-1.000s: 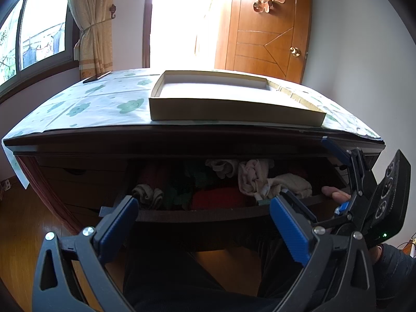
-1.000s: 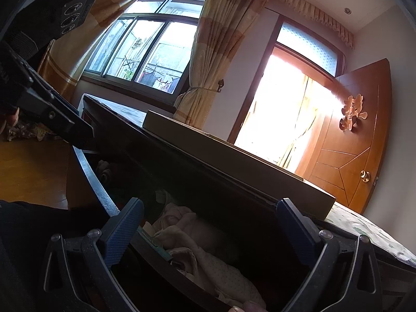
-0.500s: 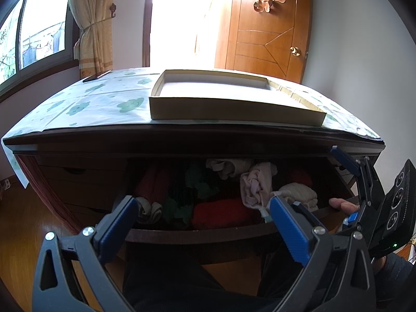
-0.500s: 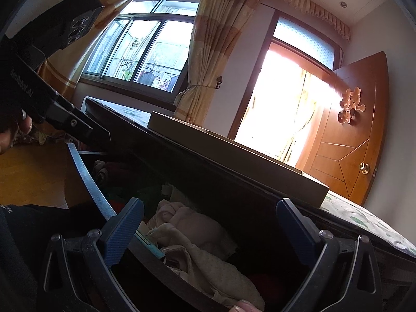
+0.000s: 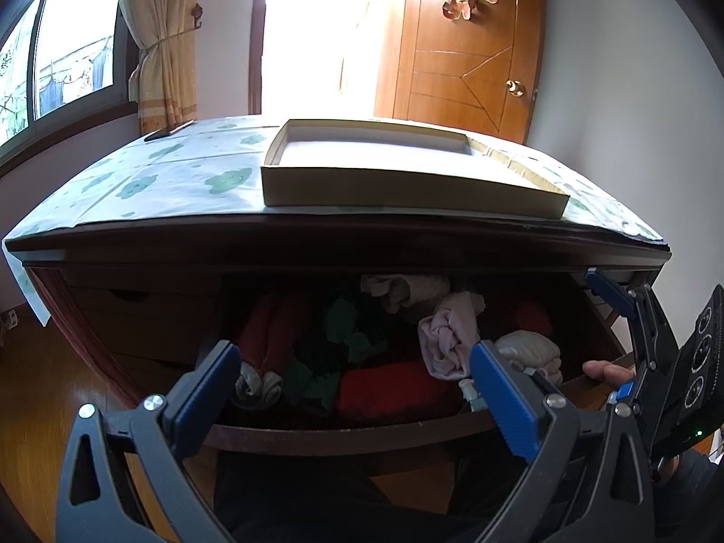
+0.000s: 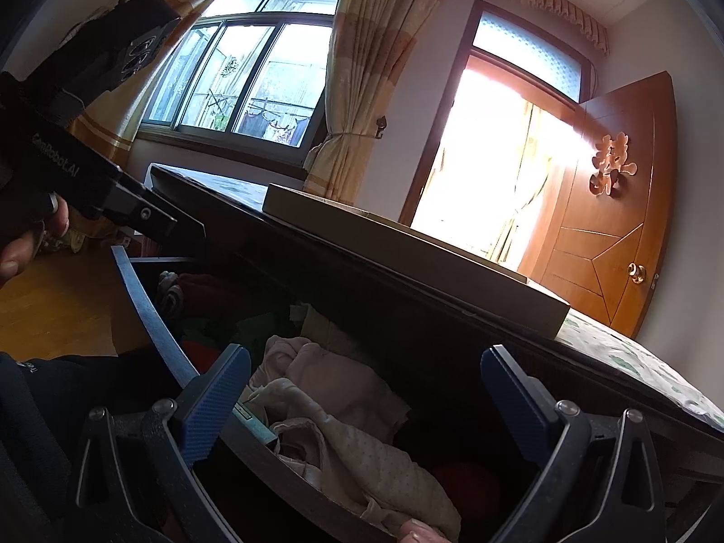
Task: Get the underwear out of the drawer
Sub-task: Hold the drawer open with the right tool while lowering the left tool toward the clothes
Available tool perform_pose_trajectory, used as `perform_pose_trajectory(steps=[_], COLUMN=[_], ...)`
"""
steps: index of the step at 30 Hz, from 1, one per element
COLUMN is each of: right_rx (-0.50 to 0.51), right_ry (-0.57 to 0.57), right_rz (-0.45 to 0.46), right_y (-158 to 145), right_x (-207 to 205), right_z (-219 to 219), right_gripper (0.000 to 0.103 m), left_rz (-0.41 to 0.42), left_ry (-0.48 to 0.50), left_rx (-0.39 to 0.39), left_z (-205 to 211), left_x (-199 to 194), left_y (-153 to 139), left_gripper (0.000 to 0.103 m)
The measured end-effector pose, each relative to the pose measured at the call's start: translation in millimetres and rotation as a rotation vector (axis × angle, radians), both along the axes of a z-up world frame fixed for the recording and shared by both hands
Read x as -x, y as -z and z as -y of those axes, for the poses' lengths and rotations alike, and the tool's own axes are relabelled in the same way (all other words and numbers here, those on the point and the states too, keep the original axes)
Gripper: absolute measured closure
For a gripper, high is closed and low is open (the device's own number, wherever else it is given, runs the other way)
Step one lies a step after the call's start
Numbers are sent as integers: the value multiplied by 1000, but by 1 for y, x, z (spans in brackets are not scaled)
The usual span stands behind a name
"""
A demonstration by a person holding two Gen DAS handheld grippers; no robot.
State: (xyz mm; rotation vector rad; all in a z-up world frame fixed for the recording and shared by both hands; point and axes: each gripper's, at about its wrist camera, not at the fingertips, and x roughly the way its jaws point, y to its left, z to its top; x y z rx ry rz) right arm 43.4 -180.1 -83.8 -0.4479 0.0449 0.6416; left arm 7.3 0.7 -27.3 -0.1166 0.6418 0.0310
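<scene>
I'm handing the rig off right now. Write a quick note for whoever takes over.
Left tool: open, empty, in front of the drawer.
Right tool: open, empty, over the drawer's right end.
Drawer is pulled out; a fingertip rests on its front edge.
Pink underwear lies inside among other clothes.
Done: drawer opened.
Left: grasp the underwear and lift it out.

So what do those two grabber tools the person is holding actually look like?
Both are black plastic frames with silver screws and blue textured pads. Left gripper; right gripper. The right one's body carries round buttons and a green light; the left's bears white lettering. The person wears dark sleeves.
</scene>
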Motion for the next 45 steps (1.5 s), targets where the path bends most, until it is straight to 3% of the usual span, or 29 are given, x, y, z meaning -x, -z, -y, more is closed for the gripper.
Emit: perform_pose_trajectory(steps=[25,45], right_rx=[-20,-17], right_ry=[35,45], right_rz=[-96,-237], right_y=[-8,-16], right_x=[11,11], right_z=[9,13], right_gripper=[1,1], left_rz=[-19,-24], left_ry=[5,7], left_rx=[-5,-6], left_z=[2,2], left_x=[-1,-1], left_y=[1,1], left_gripper=[0,0])
